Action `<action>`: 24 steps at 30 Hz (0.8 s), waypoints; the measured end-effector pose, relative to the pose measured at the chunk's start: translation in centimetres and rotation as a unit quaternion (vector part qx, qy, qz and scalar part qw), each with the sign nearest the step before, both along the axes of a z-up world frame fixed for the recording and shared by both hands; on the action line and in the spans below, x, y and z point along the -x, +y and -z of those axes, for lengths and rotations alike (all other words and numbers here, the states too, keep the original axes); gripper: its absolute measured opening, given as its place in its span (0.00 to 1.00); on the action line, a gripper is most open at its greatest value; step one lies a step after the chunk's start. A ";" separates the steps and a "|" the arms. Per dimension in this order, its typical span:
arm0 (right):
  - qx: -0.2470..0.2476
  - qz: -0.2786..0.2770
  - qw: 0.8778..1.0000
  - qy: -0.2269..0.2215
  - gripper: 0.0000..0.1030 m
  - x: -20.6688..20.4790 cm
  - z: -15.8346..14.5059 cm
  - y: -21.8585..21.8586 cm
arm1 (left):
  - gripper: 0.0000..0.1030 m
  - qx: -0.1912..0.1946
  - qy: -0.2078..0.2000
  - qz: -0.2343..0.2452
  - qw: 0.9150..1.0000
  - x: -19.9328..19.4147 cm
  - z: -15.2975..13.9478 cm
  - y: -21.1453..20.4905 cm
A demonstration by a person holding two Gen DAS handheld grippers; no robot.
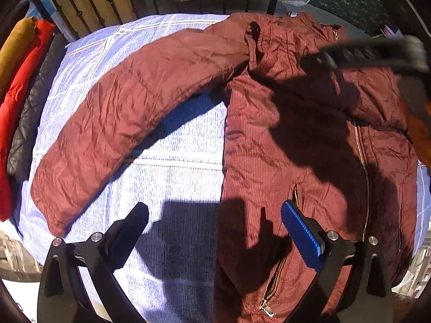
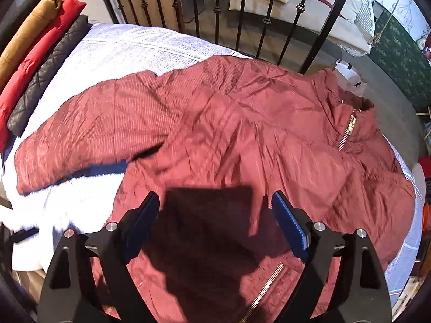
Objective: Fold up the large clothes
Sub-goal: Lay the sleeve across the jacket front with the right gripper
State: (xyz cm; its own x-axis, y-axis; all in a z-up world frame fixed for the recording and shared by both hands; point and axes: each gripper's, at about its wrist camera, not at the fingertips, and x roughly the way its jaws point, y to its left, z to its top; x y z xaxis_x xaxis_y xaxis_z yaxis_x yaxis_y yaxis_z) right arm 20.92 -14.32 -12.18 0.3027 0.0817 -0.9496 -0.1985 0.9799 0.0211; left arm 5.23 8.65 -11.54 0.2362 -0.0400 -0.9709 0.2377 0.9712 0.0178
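A maroon zip-up jacket [image 1: 282, 134] lies front up on the bed, its zipper [image 2: 347, 132] closed to the collar. One sleeve [image 1: 121, 113] stretches out to the left across the cover. My left gripper [image 1: 215, 210] hangs open above the jacket's left side edge, one finger over the cover and the other over the fabric, nothing between them. My right gripper [image 2: 215, 202] is open over the jacket's body [image 2: 242, 134], its shadow on the cloth, holding nothing. In the left wrist view a blurred dark bar [image 1: 363, 53] crosses the jacket's shoulder.
A pale blue checked cover [image 1: 175, 148] spreads over the bed. Folded jackets, mustard, red [image 2: 40, 53] and black quilted, are lined up along the left edge. A black iron rail [image 2: 215, 8] stands behind the bed, with carpet and cushions beyond it.
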 end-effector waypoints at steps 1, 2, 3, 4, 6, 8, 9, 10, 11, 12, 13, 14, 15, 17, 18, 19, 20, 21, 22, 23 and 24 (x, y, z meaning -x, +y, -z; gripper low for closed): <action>-0.006 -0.002 1.000 0.000 0.82 0.7 -0.4 -0.4 | 0.94 0.001 -0.003 0.003 1.000 -0.5 -0.2 -0.2; -0.016 -0.001 1.000 -0.003 0.82 1.3 -0.8 -1.0 | 0.94 0.003 -0.007 0.005 1.000 -1.0 -0.3 -0.4; -0.030 0.006 0.999 -0.016 0.82 2.2 -1.7 -2.4 | 0.94 0.004 -0.012 0.008 1.000 -1.5 -0.6 -0.7; -0.033 0.017 0.999 -0.028 0.82 2.8 -2.3 -3.6 | 0.94 0.004 -0.016 0.011 1.000 -2.0 -0.8 -1.0; -0.021 0.061 0.996 -0.059 0.82 4.1 -3.1 -7.3 | 0.94 0.007 -0.025 0.018 1.000 -3.1 -1.1 -1.6; -0.012 0.151 0.986 -0.070 0.82 5.0 -3.4 -13.1 | 0.94 0.013 -0.031 0.025 0.999 -4.2 -1.6 -2.4; -0.014 0.186 0.980 -0.069 0.82 5.3 -3.5 -15.4 | 0.94 0.016 -0.035 0.028 0.999 -4.6 -1.8 -2.8; -0.015 0.234 0.970 -0.068 0.82 5.8 -3.4 -18.5 | 0.94 0.018 -0.038 0.031 0.999 -4.9 -2.0 -3.3; -0.015 0.277 0.959 -0.066 0.82 6.3 -3.3 -21.3 | 0.94 0.018 -0.042 0.036 0.998 -5.5 -2.1 -3.9; -0.016 0.327 0.943 -0.059 0.82 7.2 -2.9 -24.8 | 0.94 0.019 -0.046 0.040 0.998 -5.9 -2.3 -4.5; -0.020 0.356 0.933 -0.050 0.82 7.8 -2.6 -27.0 | 0.94 0.021 -0.048 0.043 0.998 -6.3 -2.4 -5.0; -0.032 0.380 0.924 -0.040 0.82 8.4 -2.1 -28.9 | 0.94 0.022 -0.050 0.048 0.997 -6.8 -2.6 -5.7; -0.053 0.404 0.913 -0.028 0.82 9.2 -1.5 -31.1 | 0.94 0.022 -0.053 0.052 0.997 -7.2 -2.7 -6.3; -0.059 0.436 0.898 -0.015 0.82 10.4 -0.7 -33.7 | 0.94 0.019 -0.060 0.064 0.996 -8.0 -2.8 -7.6; -0.050 0.451 0.891 -0.003 0.82 10.9 -0.1 -34.8 | 0.94 0.016 -0.063 0.069 0.996 -8.5 -2.8 -8.3; -0.048 0.458 0.888 0.006 0.82 11.1 0.4 -35.5 | 0.94 0.014 -0.064 0.071 0.995 -8.9 -2.8 -9.0; -0.062 0.461 0.885 0.013 0.82 11.2 1.1 -36.2 | 0.94 0.014 -0.063 0.073 0.995 -9.2 -2.7 -9.7; -0.078 0.457 0.886 0.017 0.82 11.1 1.5 -36.4 | 0.94 0.016 -0.060 0.077 0.995 -9.6 -2.6 -10.5; -0.101 0.443 0.890 0.024 0.82 10.5 2.2 -36.0 | 0.94 0.016 -0.057 0.082 0.995 -9.9 -2.4 -11.1; -0.121 0.429 0.894 0.033 0.82 10.0 2.8 -35.9 | 0.94 0.013 -0.056 0.088 0.994 -10.1 -2.2 -11.9; -0.135 0.413 0.899 0.043 0.81 9.3 3.6 -35.5 | 0.94 0.009 -0.055 0.093 0.994 -10.2 -2.1 -12.6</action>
State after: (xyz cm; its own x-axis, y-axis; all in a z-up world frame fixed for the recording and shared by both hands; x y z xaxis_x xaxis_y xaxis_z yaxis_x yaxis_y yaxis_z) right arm 11.60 -49.80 -15.78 0.2919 0.0942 -0.9518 0.6093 0.7487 0.2610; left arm 15.47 -3.91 -9.46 0.3283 -0.1107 -0.9381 0.4105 0.9111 0.0362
